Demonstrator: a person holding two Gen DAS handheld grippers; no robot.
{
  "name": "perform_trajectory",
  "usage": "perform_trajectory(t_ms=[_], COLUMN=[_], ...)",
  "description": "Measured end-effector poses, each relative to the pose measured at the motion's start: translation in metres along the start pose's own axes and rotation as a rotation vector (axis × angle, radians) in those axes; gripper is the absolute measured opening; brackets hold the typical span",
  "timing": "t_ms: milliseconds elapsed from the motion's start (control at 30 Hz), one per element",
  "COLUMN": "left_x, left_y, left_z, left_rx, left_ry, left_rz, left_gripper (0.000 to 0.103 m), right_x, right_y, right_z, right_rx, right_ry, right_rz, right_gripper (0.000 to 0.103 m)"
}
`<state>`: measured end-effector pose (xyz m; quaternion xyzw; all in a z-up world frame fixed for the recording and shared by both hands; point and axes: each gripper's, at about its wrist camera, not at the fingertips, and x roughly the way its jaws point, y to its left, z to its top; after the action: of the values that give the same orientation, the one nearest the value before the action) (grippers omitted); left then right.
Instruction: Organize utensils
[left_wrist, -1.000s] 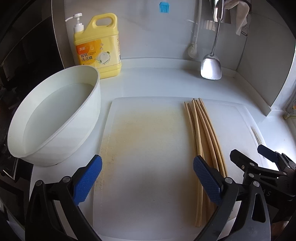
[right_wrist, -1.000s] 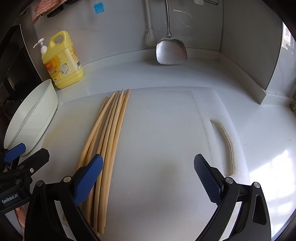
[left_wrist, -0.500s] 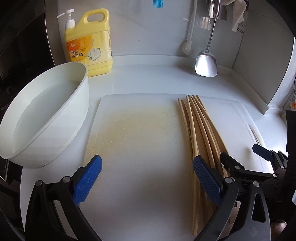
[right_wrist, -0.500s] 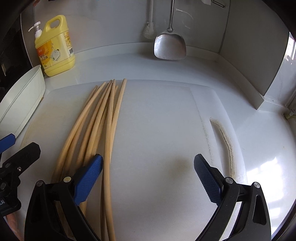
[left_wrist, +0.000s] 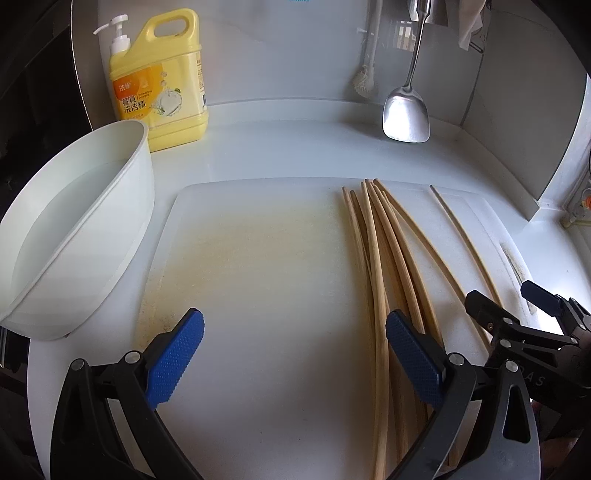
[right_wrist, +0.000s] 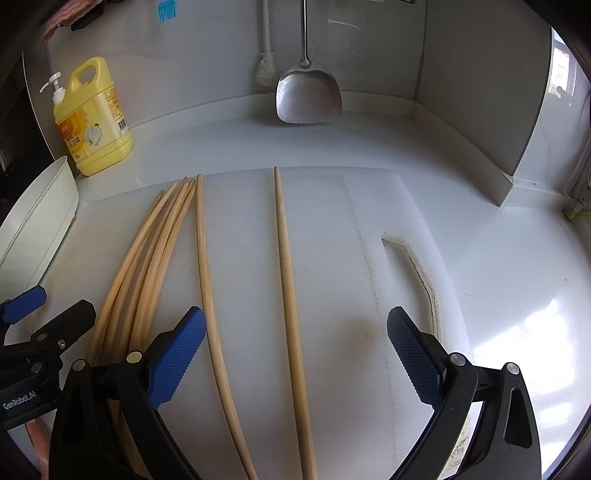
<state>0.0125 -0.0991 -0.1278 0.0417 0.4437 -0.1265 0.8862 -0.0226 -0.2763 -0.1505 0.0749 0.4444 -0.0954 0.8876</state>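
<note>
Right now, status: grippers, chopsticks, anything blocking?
Left hand-held gripper open, empty. Right hand-held gripper open, empty. Chopsticks bundled on cutting board, two lying apart. Nothing blocking.

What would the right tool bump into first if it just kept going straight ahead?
Probably the lone chopstick, which lies lengthwise on the board between the open right tool's fingers. If the tool passes above it, the spatula hanging on the back wall comes next; depth is unclear.

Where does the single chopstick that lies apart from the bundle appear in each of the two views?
Left wrist view: the lone chopstick lies right of the bundle, near the right gripper.
Right wrist view: the same chopstick runs down the centre, between the open fingers.
Shared landmark: the metal spatula against the back wall.
</note>
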Motion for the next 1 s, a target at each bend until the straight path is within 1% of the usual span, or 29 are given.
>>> perform_trajectory(t_ms=[167,300,367,500,667,867,1000], left_x=[0.003,0.008,0.01,0.013,0.013,0.016,0.015], left_y=[-0.002,-0.006,-0.003,0.003,0.013,0.025,0.031], left_z=[-0.002,-0.002,-0.002,-0.001,0.0,0.002,0.004], left_rx=[0.002,0.013,-0.001,-0.024,-0.067,-0.107,-0.13], left_ry=[0.006,0.016,0.017,0.017,0.01,0.003,-0.011], left_rz=[-0.014,0.01,0.002,0.02,0.022,0.027,0.014], left_gripper=[0.097,0.097,0.097,0.097,0.097,0.097,0.097], right_x=[0.0,0.0,0.0,-0.001,-0.002,-0.002,-0.003], right_y=[-0.004,-0.004,-0.004,-0.005,-0.005,-0.007,-0.009], right_z=[-0.003,-0.004,-0.005,-0.006,-0.005,-0.001,0.002], right_rx=[0.012,0.018,0.019,0.021,0.016,0.015,0.014], right_ry=[-0.001,-0.002,-0.003,-0.006,-0.013,-0.029,-0.038], right_rz=[0.002,0.006,0.009,0.01,0.012,-0.005,-0.005], right_gripper=[0.094,0.094,0.094,0.094,0.094,0.094,0.094])
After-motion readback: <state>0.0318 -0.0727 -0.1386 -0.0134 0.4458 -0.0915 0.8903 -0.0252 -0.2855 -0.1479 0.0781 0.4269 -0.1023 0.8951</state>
